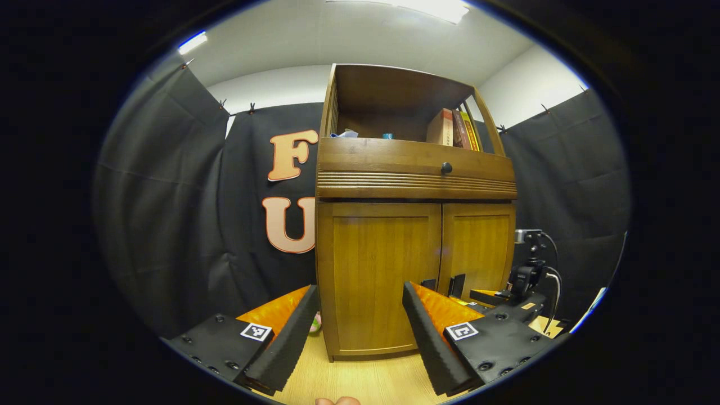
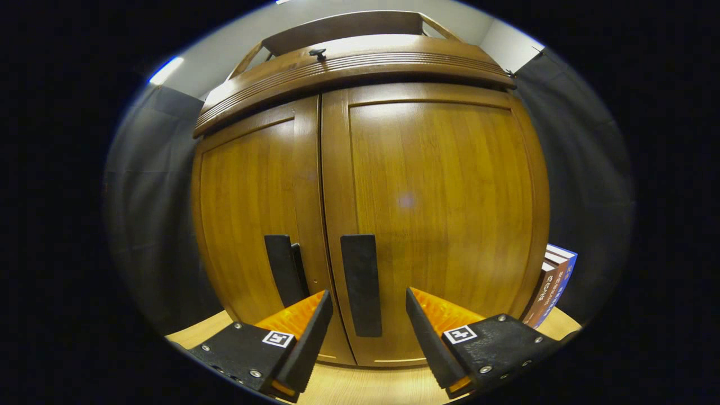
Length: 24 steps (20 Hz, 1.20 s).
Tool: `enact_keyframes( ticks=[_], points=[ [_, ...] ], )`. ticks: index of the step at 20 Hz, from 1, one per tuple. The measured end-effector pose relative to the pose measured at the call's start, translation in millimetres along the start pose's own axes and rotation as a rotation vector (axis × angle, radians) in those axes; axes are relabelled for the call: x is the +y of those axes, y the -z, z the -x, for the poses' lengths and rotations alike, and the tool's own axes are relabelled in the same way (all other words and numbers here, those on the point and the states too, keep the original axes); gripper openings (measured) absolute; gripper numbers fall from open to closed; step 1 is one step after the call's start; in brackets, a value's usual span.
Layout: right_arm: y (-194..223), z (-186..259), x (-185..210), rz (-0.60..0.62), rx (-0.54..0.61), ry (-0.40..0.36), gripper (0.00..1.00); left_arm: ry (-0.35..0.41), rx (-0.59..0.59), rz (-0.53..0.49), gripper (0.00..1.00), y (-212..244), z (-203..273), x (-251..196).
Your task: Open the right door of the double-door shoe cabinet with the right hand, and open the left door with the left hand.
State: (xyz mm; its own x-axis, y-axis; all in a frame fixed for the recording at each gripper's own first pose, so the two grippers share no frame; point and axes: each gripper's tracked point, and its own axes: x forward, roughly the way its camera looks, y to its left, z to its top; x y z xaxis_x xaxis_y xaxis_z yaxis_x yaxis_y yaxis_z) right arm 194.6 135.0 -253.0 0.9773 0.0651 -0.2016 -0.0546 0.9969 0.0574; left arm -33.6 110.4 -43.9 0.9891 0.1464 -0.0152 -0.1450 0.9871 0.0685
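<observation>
The wooden shoe cabinet (image 1: 416,185) stands ahead with both doors closed. In the left gripper view my left gripper (image 1: 360,292) is open, held back from the left door (image 1: 382,275), nothing between its fingers. Farther right, my right gripper (image 1: 478,295) reaches low toward the right door (image 1: 478,247). In the right gripper view my right gripper (image 2: 368,298) is open close to the right door (image 2: 439,197). That door's dark vertical handle (image 2: 361,284) stands in line between the fingers; whether they touch it I cannot tell. The left door's handle (image 2: 284,270) is just beside it.
Above the doors is a drawer with a dark knob (image 1: 446,167) and an open shelf holding books (image 1: 453,128). More books (image 2: 554,284) lean against the cabinet's right side. The cabinet rests on a light wooden surface (image 1: 360,382). A small pink-green object (image 1: 316,322) lies by its left corner.
</observation>
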Motion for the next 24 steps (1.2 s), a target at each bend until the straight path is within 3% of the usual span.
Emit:
enact_keyframes(
  ticks=[1,2,3,8,9,10,11,12,13,14,22,23,24],
  points=[
    [2.6,-5.4,-0.7,0.003,0.005,0.005,0.78,0.001,0.002,0.001,0.97,2.6,-1.3,2.0],
    [4.4,-10.4,-1.3,0.005,0.008,0.011,0.87,0.002,0.003,0.002,0.94,8.6,-9.7,0.3],
    [5.1,-14.9,-1.4,0.004,0.011,0.012,0.72,0.001,0.0,0.003,0.94,5.7,-6.0,4.6],
    [6.2,-27.4,1.6,-0.019,0.013,0.003,0.58,-0.019,-0.022,0.029,0.95,11.4,-8.6,17.6],
    [5.2,-29.8,3.3,-0.02,0.009,0.0,0.41,-0.02,-0.03,0.034,0.97,10.2,-8.9,18.6],
    [4.7,-31.4,3.3,-0.016,0.007,-0.002,0.49,-0.024,-0.034,0.035,0.97,9.9,-10.6,19.7],
    [5.5,-33.0,2.8,-0.012,0.009,0.0,0.43,-0.029,-0.036,0.033,0.97,10.3,-11.2,21.2],
    [6.8,-34.3,2.2,-0.011,0.015,0.003,0.31,-0.031,-0.037,0.03,0.95,10.2,-10.9,20.7],
    [6.9,-34.2,2.4,-0.015,0.016,0.004,0.39,-0.027,-0.036,0.028,0.95,11.1,-10.9,18.4],
    [7.6,-34.6,2.4,-0.017,0.018,0.005,0.39,-0.023,-0.035,0.03,0.96,10.9,-10.8,15.6],
    [9.8,-21.1,-1.6,-0.005,-0.006,0.012,0.31,-0.017,-0.032,0.009,0.96,8.5,-2.9,7.8],
    [9.8,-17.4,-1.7,-0.003,-0.008,0.006,0.21,-0.02,-0.034,0.009,0.96,8.3,-2.4,8.2],
    [10.3,-12.5,-1.9,-0.003,-0.01,-0.002,0.21,-0.025,-0.036,0.01,0.94,7.5,-1.7,9.0]
  ],
)
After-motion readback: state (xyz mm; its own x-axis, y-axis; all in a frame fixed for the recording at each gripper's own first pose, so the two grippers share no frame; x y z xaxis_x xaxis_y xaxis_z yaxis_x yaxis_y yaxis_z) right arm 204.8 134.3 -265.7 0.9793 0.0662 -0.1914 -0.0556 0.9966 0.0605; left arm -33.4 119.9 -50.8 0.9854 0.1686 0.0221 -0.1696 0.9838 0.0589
